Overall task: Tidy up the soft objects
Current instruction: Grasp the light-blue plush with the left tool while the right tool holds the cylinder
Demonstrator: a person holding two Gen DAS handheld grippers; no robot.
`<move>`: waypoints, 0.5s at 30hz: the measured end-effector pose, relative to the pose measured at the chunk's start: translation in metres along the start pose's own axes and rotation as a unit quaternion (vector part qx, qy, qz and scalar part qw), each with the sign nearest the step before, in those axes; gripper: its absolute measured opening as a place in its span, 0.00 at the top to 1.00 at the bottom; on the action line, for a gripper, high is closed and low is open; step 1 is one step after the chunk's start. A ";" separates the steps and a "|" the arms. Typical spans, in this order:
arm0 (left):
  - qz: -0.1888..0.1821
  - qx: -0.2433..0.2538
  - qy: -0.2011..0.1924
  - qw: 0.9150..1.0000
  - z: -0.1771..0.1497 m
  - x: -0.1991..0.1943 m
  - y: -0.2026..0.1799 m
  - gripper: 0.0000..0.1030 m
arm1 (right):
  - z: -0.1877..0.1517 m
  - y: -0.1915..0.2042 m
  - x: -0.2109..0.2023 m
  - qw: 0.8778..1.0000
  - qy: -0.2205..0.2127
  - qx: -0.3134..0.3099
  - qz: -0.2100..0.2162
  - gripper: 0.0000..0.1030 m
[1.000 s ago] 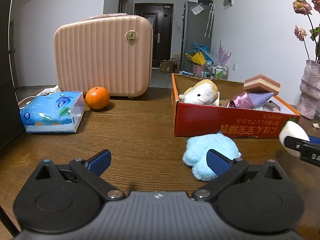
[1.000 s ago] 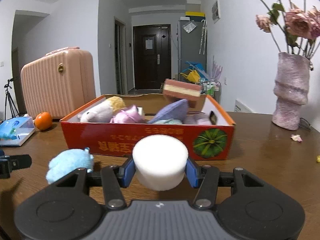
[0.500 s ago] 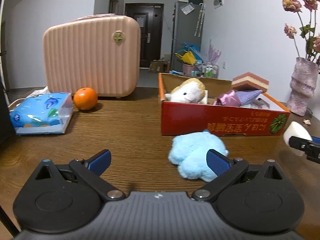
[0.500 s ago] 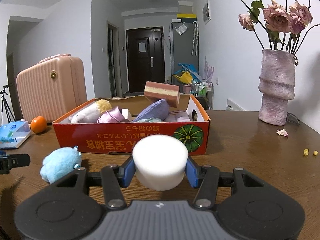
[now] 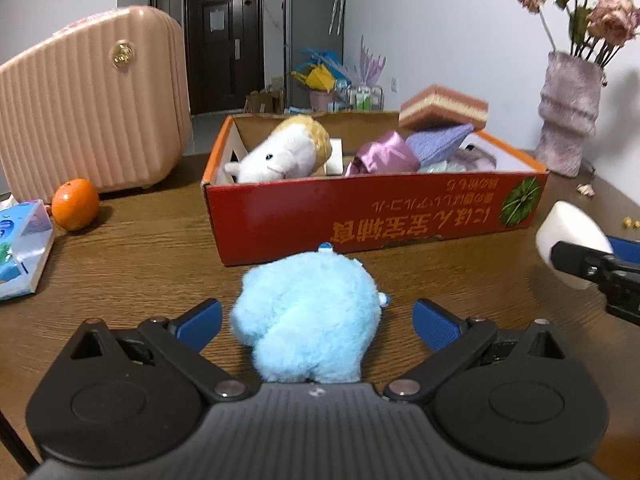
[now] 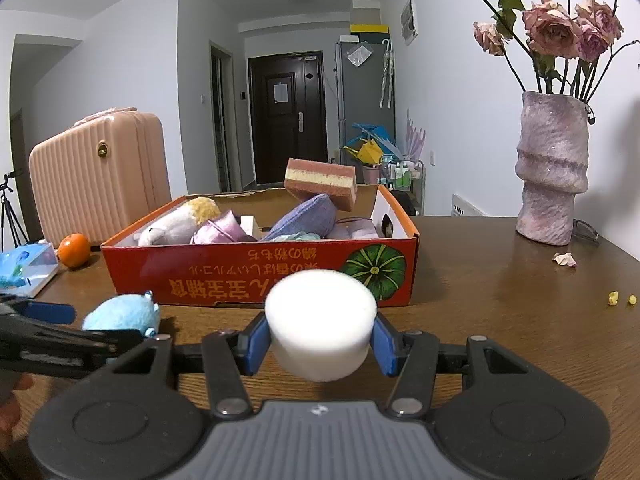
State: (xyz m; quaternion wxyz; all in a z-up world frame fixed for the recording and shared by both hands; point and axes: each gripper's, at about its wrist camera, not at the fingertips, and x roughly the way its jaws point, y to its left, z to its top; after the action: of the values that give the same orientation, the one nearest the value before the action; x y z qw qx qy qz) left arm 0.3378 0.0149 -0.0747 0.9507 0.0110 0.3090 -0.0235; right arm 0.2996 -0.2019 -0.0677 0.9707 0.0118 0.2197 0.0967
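While my left gripper [image 5: 316, 322] is sitting spread around the blue plush [image 5: 306, 316] on the table [image 5: 140, 248], I am judging it light and squashy; mid-body is safest. My right gripper [image 6: 320, 338] is clamping the white foam puck [image 6: 320, 324] before the red box [image 6: 260, 272].

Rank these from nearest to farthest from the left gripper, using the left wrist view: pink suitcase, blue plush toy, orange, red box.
1. blue plush toy: between the open left gripper's fingers.
2. red box: just behind the toy.
3. orange: far left.
4. pink suitcase: behind the orange.
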 end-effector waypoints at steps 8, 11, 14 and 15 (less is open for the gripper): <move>0.009 -0.021 0.039 0.999 0.005 0.025 0.010 0.00 | -0.001 0.001 0.003 1.000 0.007 0.000 0.002 0.49; 0.009 -0.024 0.045 0.999 0.005 0.031 0.012 0.00 | -0.001 0.001 0.003 1.000 0.008 0.001 0.002 0.49; 0.010 -0.022 0.044 0.999 0.005 0.030 0.012 0.00 | -0.001 0.001 0.004 1.000 0.008 0.001 0.002 0.49; 0.010 -0.023 0.042 0.999 0.004 0.030 0.012 0.01 | -0.001 0.001 0.004 1.000 0.008 0.001 0.002 0.49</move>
State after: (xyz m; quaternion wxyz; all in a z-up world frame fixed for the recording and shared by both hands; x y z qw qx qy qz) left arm 0.3652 0.0255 -0.0886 0.9371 -0.0066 0.3490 -0.0062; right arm 0.3021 -0.2005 -0.0703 0.9686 0.0126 0.2280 0.0987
